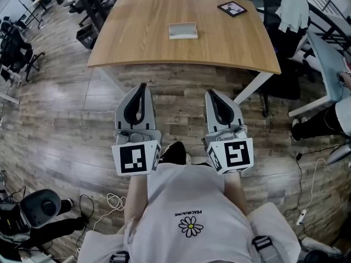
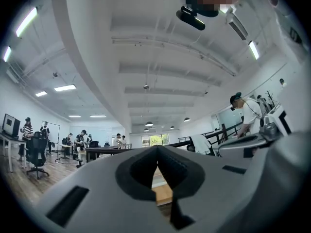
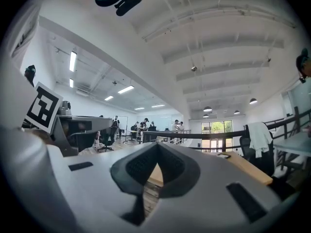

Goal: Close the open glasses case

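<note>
Head view only: pale grey rectangular glasses case [image 1: 182, 30] sits alone mid-top on the light wooden table [image 1: 137, 43], with a black-framed square marker card [image 1: 232, 8] well apart at the far right corner. The case is too small here to tell if anything is inside. Left gripper [image 1: 143, 86] and right gripper [image 1: 210, 93] are side by side over the wood-plank floor [image 1: 66, 108], short of the table's near edge and well apart from the case. The left gripper view shows its jaws pressed together at the tips with nothing between them, a table sliver [image 2: 164, 194] in the gap below, and a person in a white shirt [image 2: 249, 111] at right. The right gripper view shows its jaws likewise pressed together and empty, plus the card [image 3: 223, 155], a white garment on a chair [image 3: 257, 136] and distant desks. Neither gripper view shows the case clearly.
</note>
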Demonstrator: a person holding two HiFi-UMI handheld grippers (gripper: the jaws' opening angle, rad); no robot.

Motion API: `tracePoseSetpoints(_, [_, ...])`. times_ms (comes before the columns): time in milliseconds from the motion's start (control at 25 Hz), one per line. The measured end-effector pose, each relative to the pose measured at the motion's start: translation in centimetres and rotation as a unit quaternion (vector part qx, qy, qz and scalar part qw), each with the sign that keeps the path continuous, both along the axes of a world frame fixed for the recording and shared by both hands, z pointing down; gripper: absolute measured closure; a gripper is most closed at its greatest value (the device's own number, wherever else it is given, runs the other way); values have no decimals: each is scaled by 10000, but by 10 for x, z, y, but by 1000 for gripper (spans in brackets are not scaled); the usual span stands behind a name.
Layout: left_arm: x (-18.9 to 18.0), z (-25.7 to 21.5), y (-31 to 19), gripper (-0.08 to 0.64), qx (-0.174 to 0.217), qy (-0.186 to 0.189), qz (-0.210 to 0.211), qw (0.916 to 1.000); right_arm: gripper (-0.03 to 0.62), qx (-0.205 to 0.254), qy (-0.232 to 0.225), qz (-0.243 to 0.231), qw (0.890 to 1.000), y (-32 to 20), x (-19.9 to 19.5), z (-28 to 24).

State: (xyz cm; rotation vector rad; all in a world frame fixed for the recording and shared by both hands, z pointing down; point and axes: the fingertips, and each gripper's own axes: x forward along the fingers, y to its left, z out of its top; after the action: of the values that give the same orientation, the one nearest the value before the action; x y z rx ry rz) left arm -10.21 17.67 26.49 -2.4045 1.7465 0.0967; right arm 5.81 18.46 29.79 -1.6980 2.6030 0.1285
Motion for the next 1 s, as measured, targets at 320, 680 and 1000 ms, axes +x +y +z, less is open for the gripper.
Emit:
tracePoseSetpoints(320, [1,14,-24,545,-56,162,-71,9998,584,-103,34,-135,9998,-19,5,17])
tracePoseSetpoints(680, [24,-5,-78,545,239,241,274,9990,584,353,-17,306,9989,-66,30,-11])
tracePoseSetpoints(1000, [25,3,-144,545,186,282,431,9985,584,269,12,467,9985,-125,34,0])
